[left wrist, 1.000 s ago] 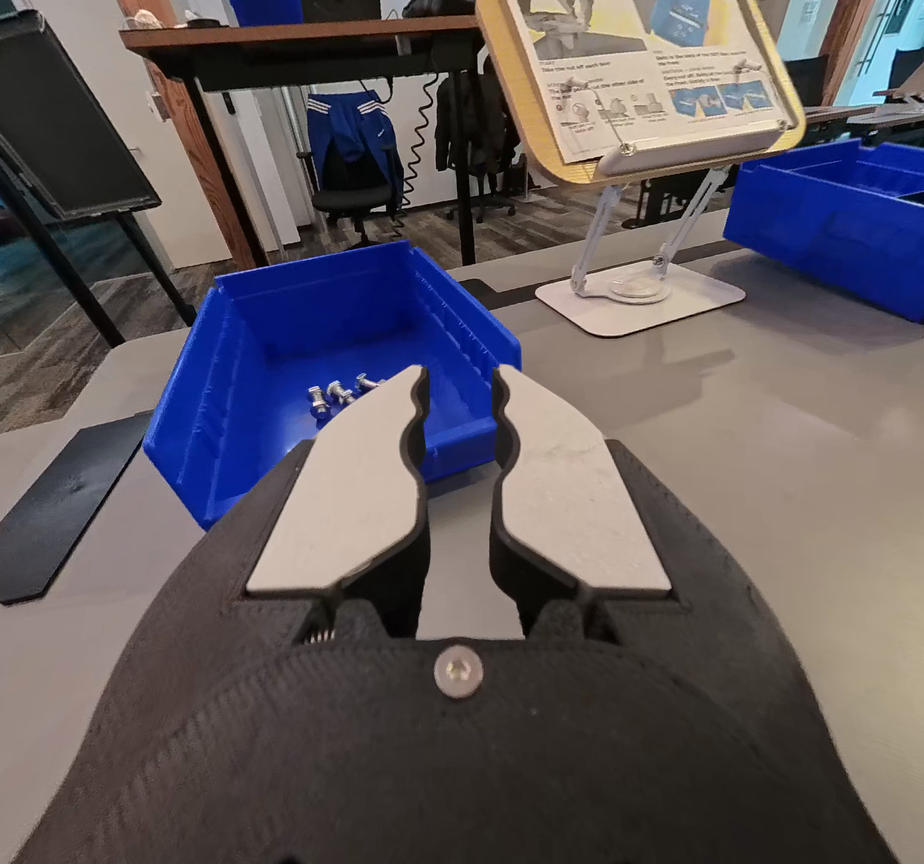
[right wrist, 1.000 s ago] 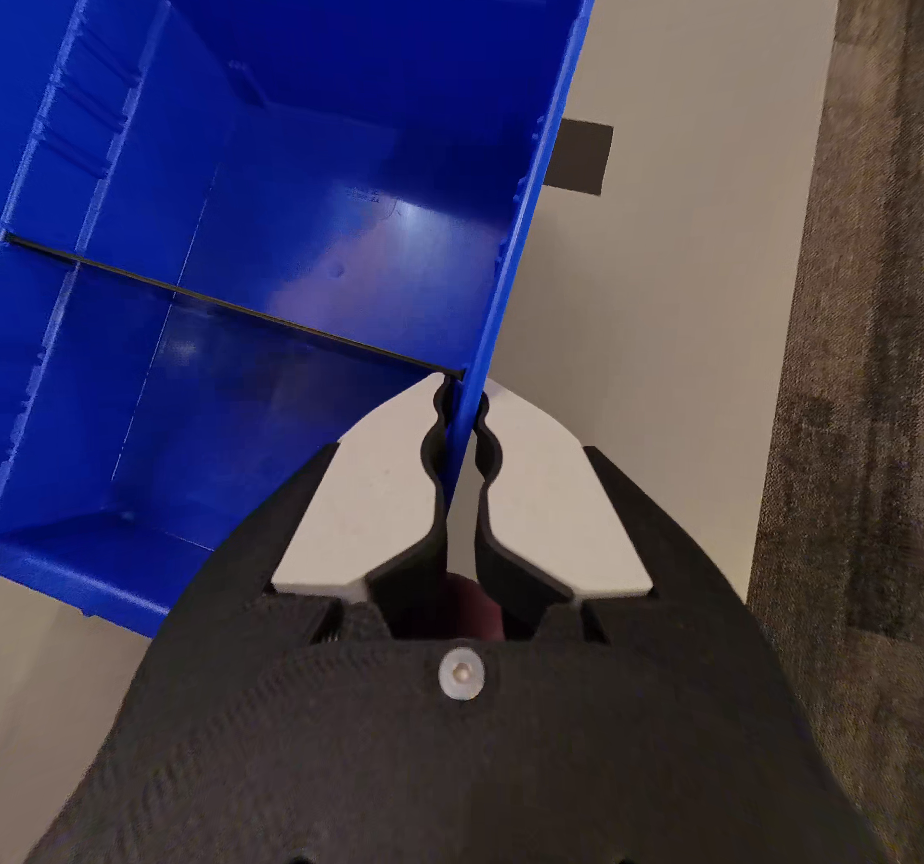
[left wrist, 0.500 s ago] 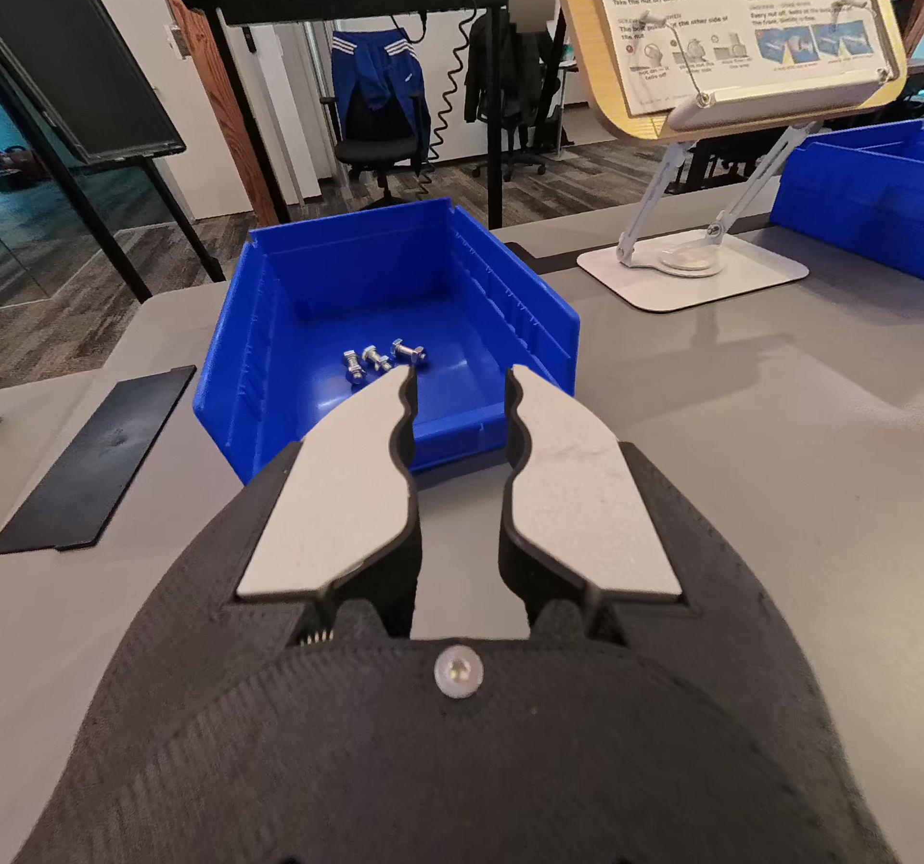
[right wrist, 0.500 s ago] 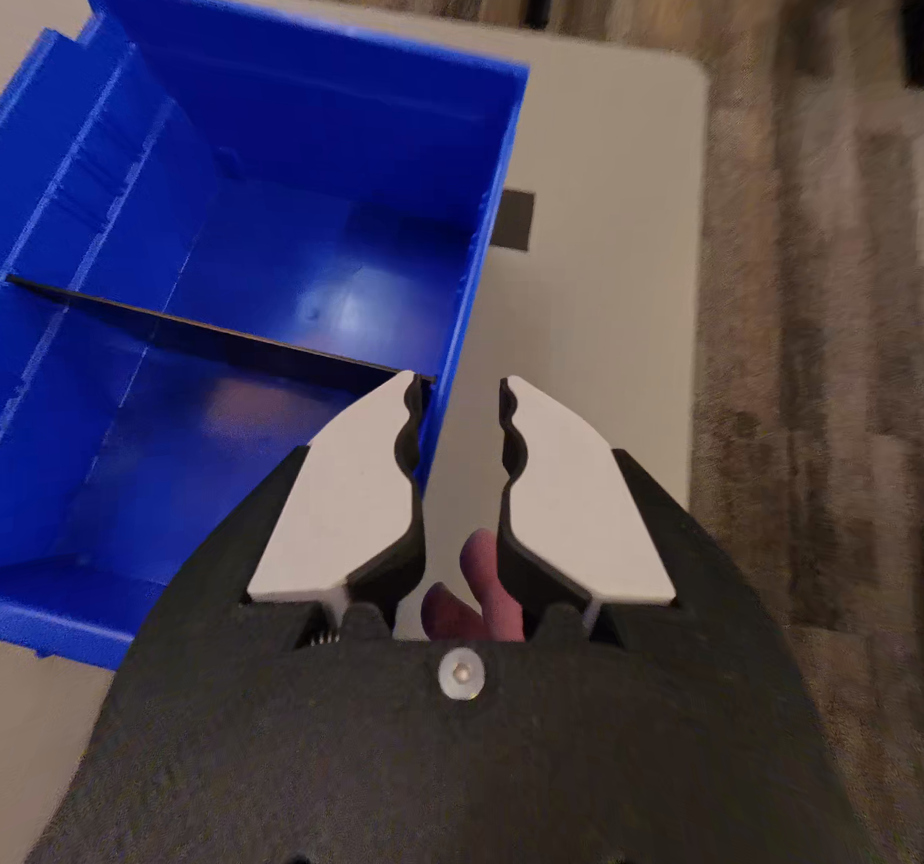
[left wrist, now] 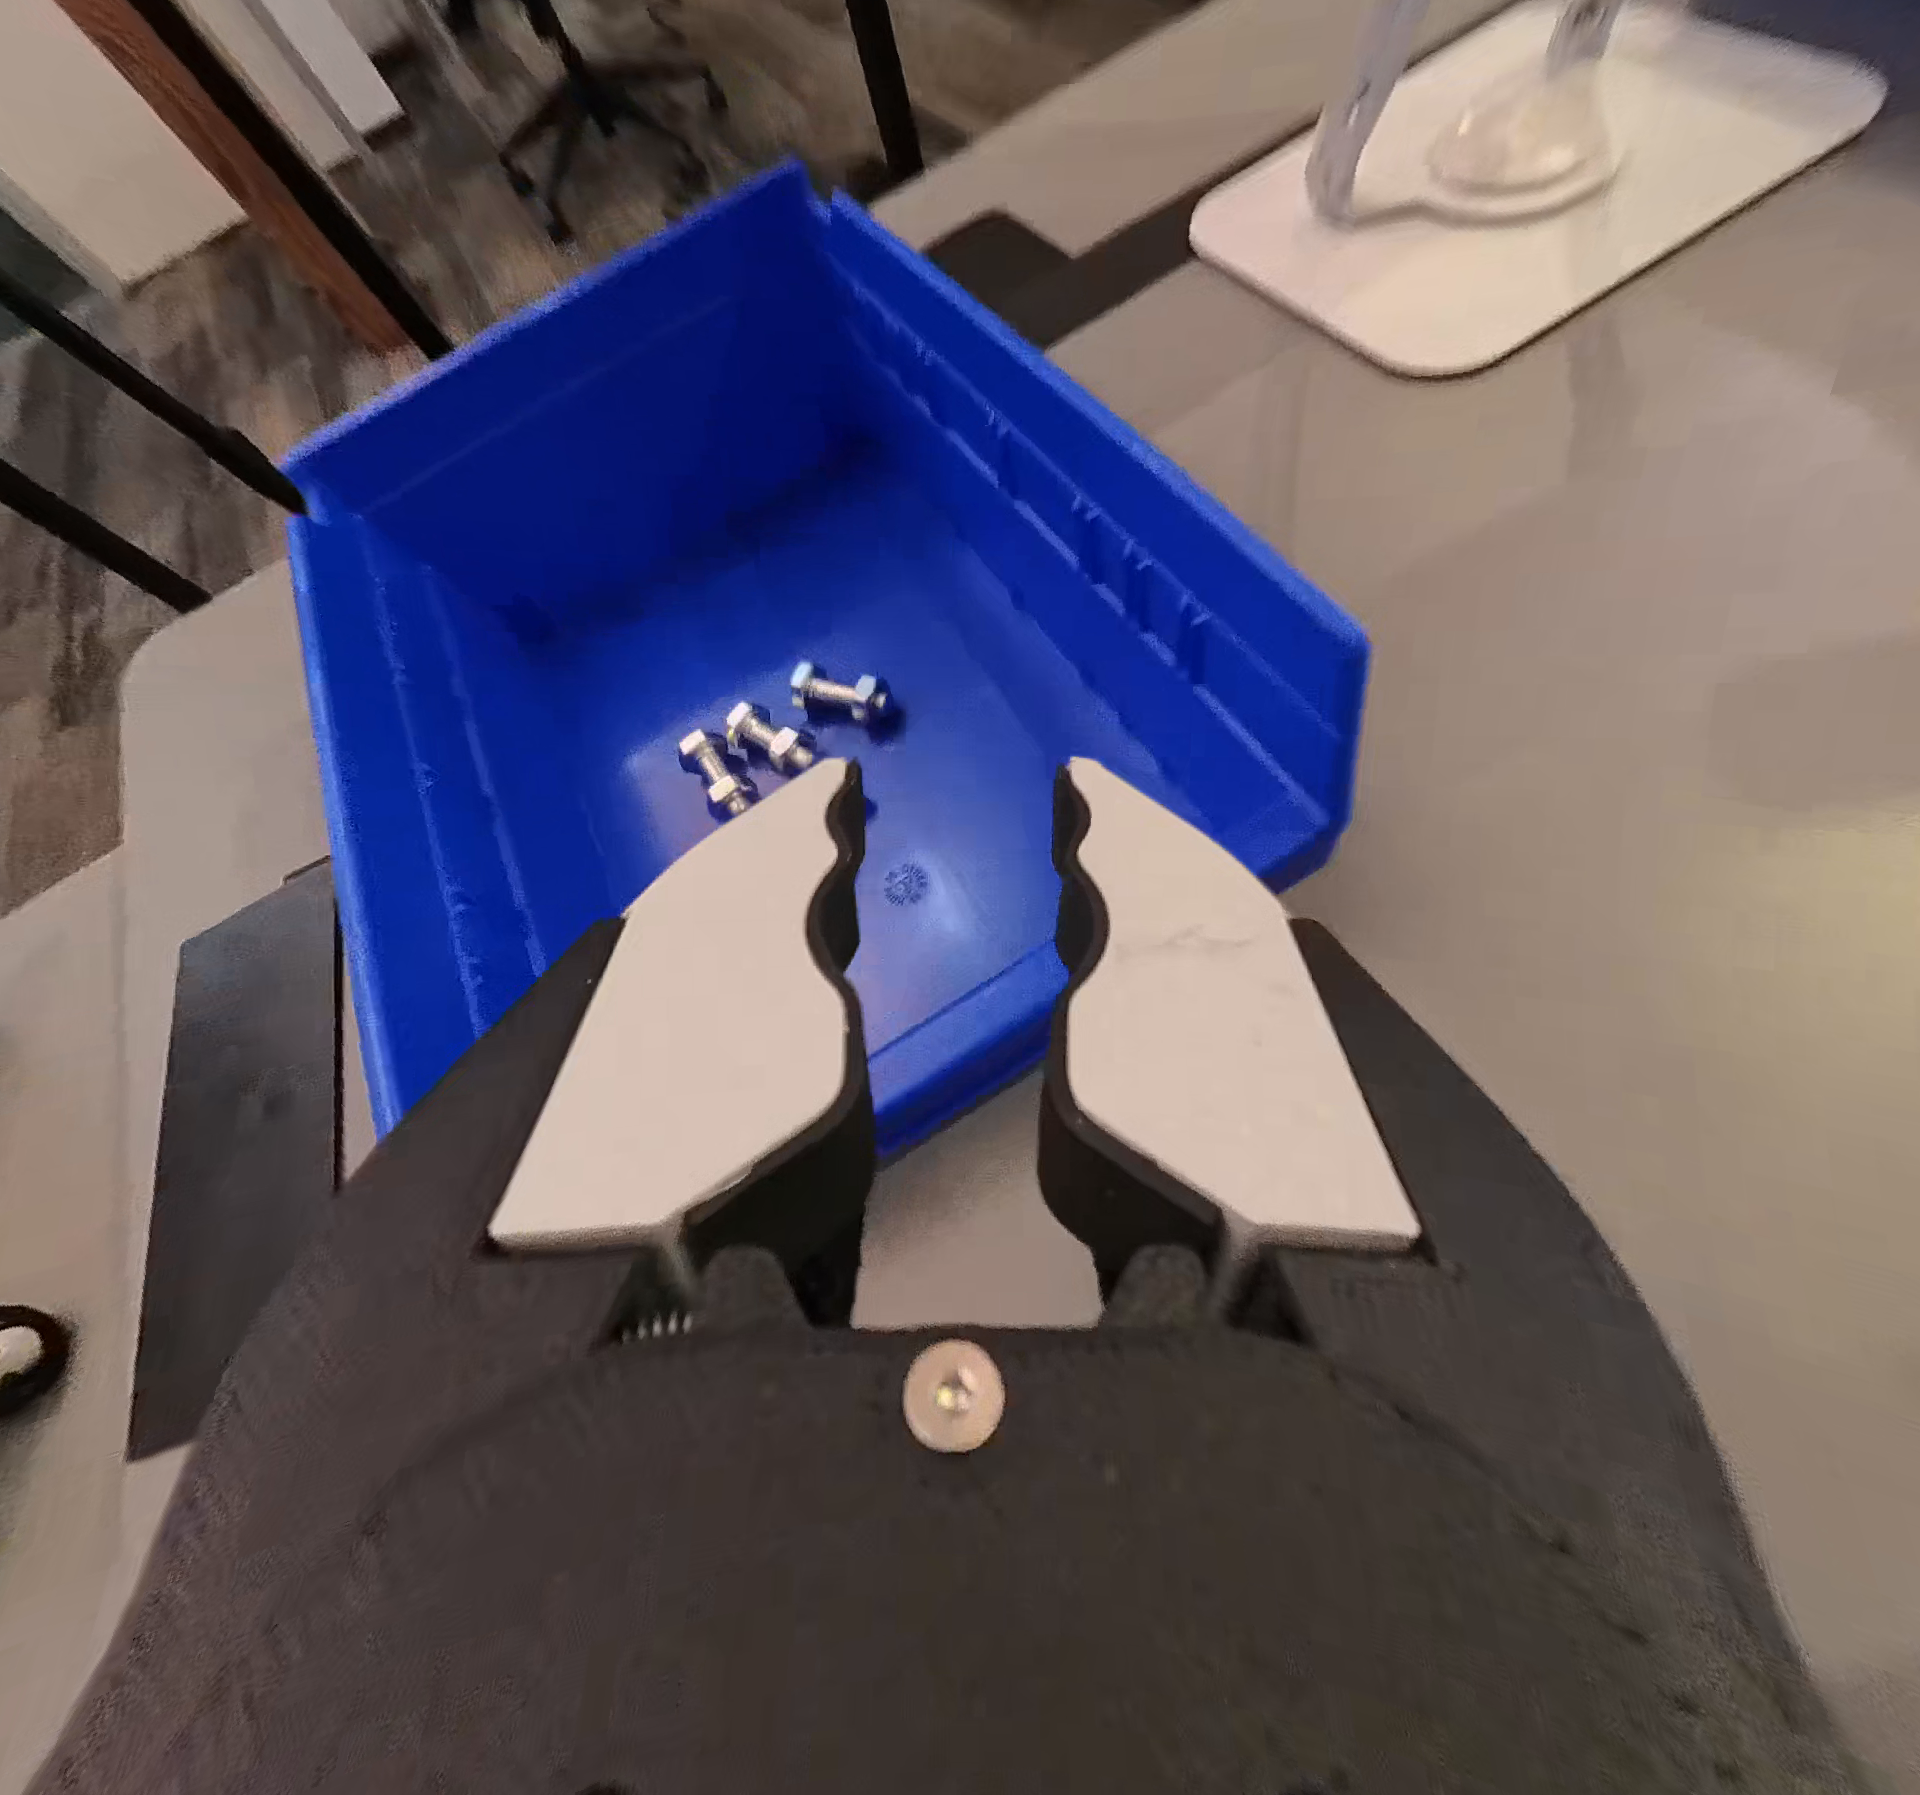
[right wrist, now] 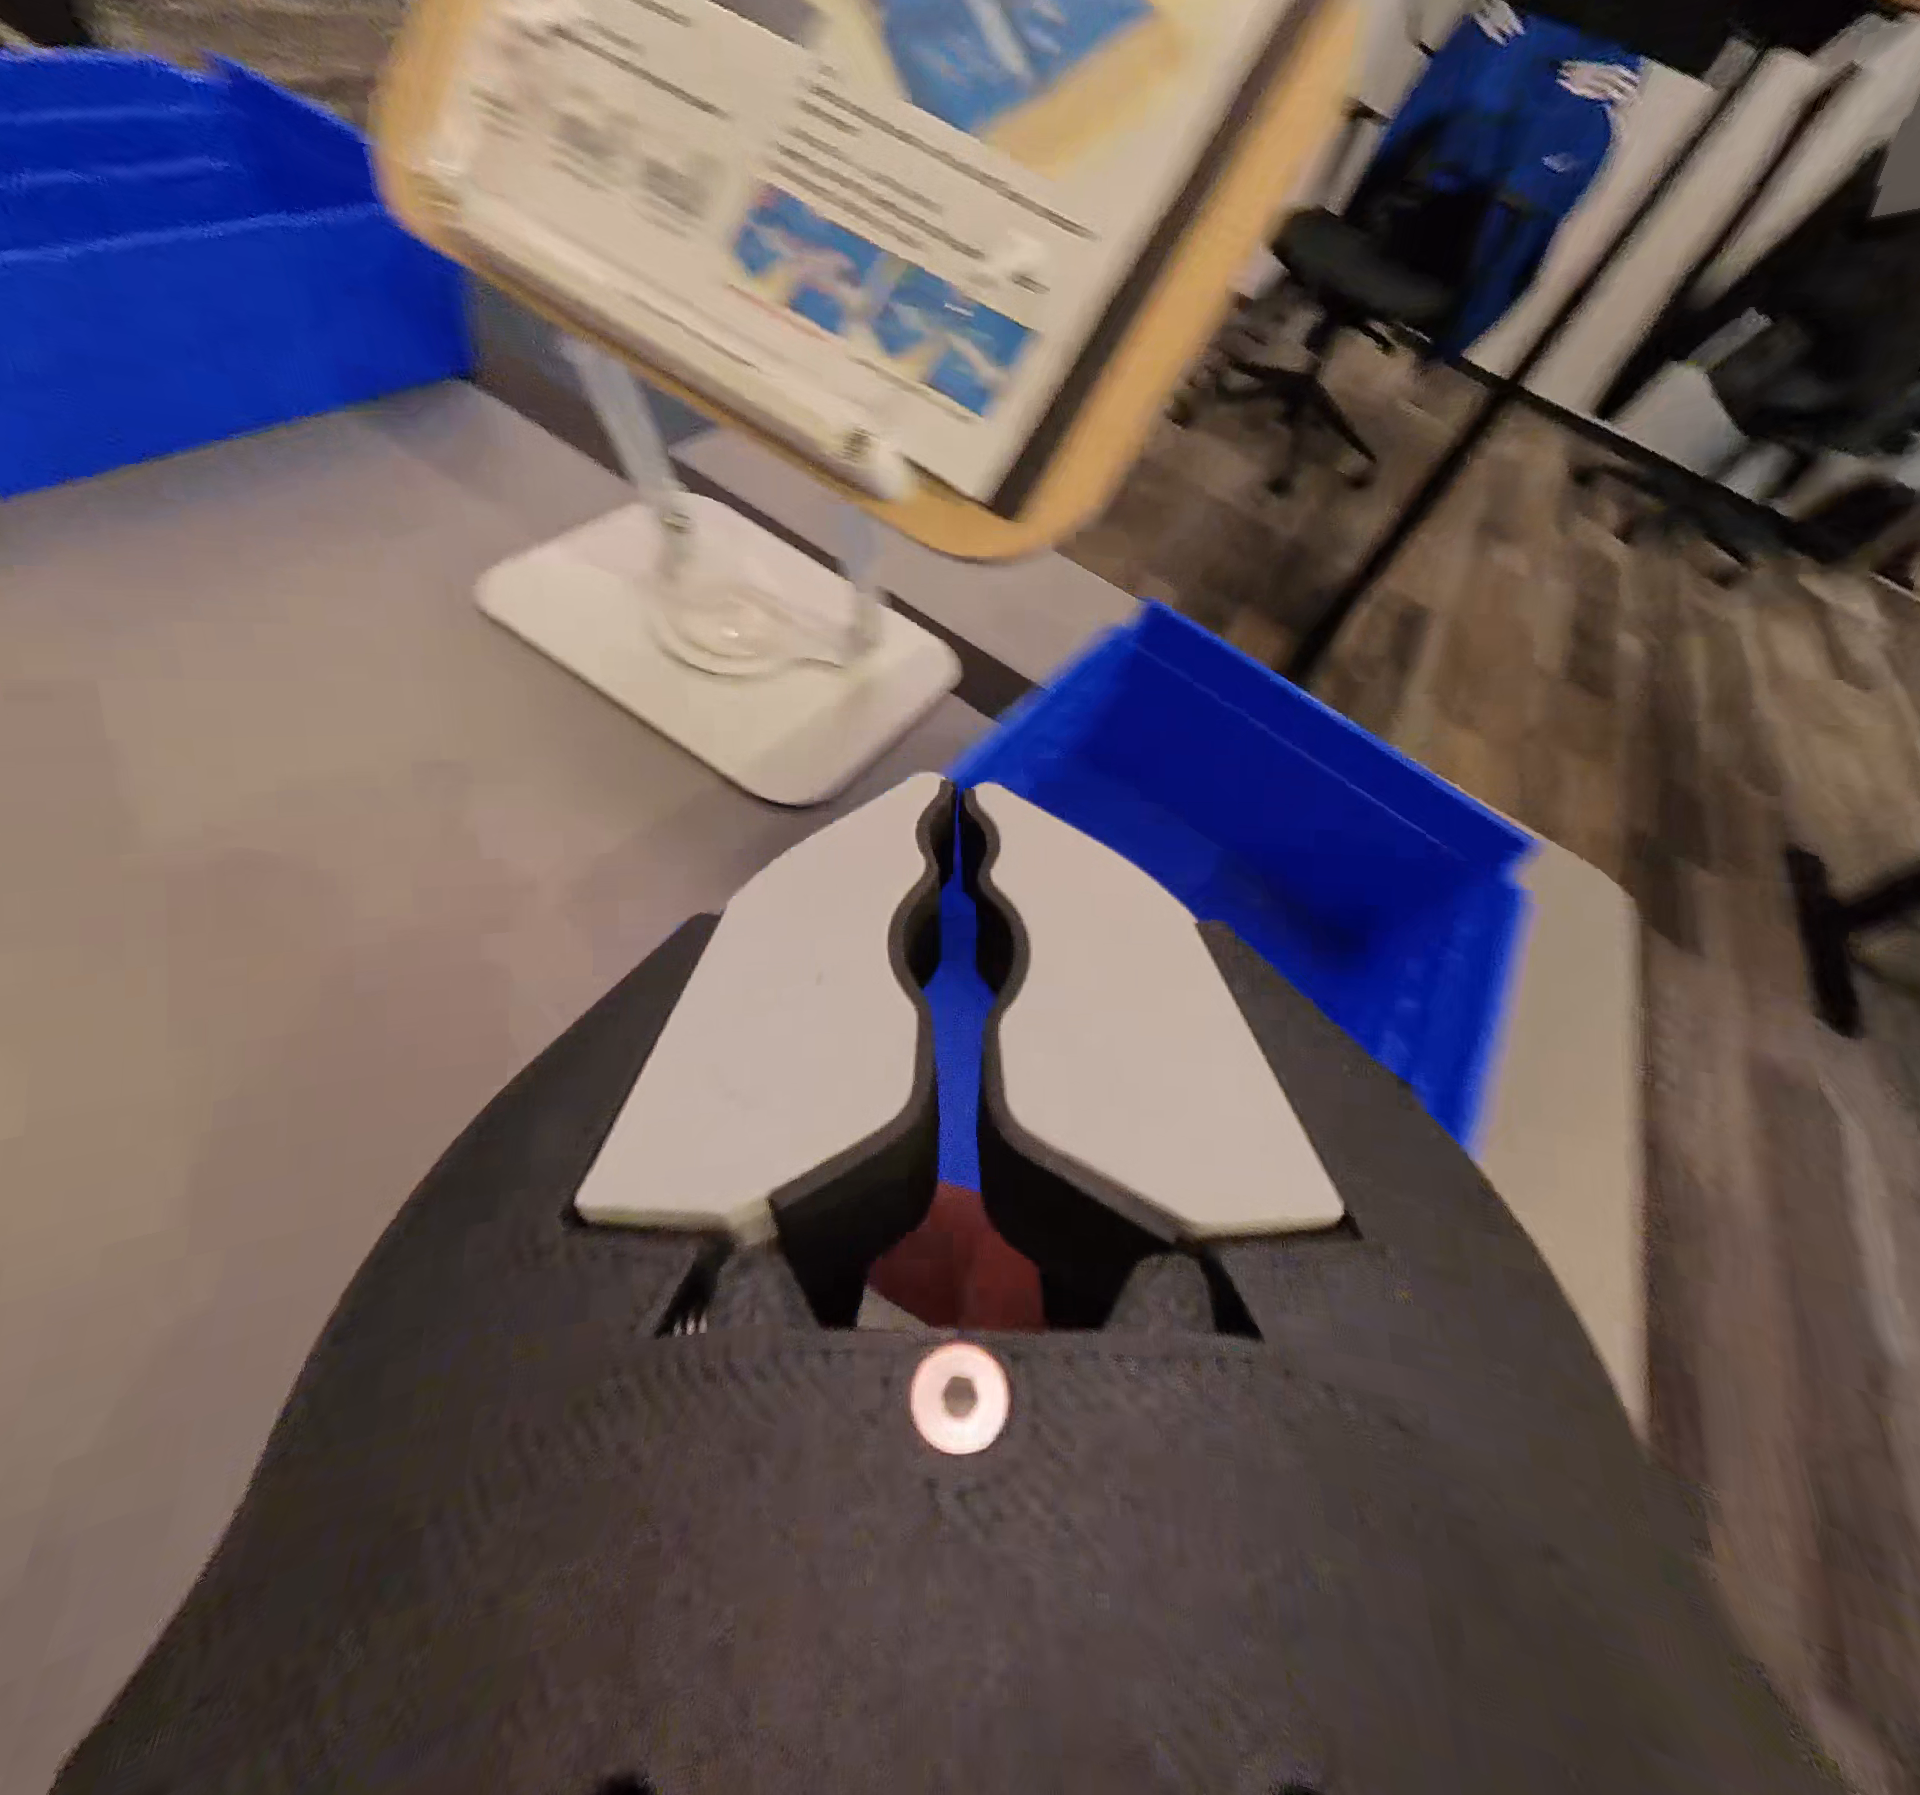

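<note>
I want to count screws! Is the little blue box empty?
Not empty. The small blue plastic bin holds three silver bolts with nuts lying on its floor, just ahead of the open left tongs.

Beyond my grey table (left wrist: 1558, 654) lay grey-brown plank flooring (right wrist: 1558, 665). Past the table's far edge stood a black office chair (right wrist: 1351, 275) with a blue jacket (right wrist: 1496, 156) hanging behind it, near white wall panels (right wrist: 1704, 218) and black desk legs (left wrist: 873, 20).

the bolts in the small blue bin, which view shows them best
The left wrist view. Three bolts lie sharp on the floor of the small blue bin, just beyond the open left tool. The right wrist view is blurred and shows only that bin's walls; no bolts are visible there.
</note>
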Demonstrator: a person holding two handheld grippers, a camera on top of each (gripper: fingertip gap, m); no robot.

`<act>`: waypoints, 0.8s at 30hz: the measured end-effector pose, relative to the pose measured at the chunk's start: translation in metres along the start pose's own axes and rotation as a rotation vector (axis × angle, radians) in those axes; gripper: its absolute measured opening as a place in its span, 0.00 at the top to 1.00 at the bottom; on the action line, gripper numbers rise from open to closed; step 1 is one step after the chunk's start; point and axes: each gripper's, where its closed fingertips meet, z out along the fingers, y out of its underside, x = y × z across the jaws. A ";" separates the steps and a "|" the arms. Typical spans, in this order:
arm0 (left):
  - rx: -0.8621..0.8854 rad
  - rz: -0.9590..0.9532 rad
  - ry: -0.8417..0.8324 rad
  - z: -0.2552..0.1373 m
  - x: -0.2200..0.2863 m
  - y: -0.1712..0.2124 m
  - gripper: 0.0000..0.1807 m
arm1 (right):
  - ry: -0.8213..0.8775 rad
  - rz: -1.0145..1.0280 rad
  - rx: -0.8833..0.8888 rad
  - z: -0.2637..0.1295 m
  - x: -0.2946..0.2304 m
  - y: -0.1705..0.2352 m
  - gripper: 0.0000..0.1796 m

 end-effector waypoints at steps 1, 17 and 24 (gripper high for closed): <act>-0.050 0.000 0.014 0.009 -0.004 0.004 0.81 | -0.056 -0.005 0.023 0.004 -0.022 -0.005 1.00; -0.617 0.047 0.090 0.088 -0.032 0.067 0.79 | -0.509 -0.032 -0.006 0.076 -0.202 0.038 1.00; -0.728 0.021 0.144 0.101 -0.035 0.084 0.88 | -0.530 0.003 -0.015 0.084 -0.205 0.050 1.00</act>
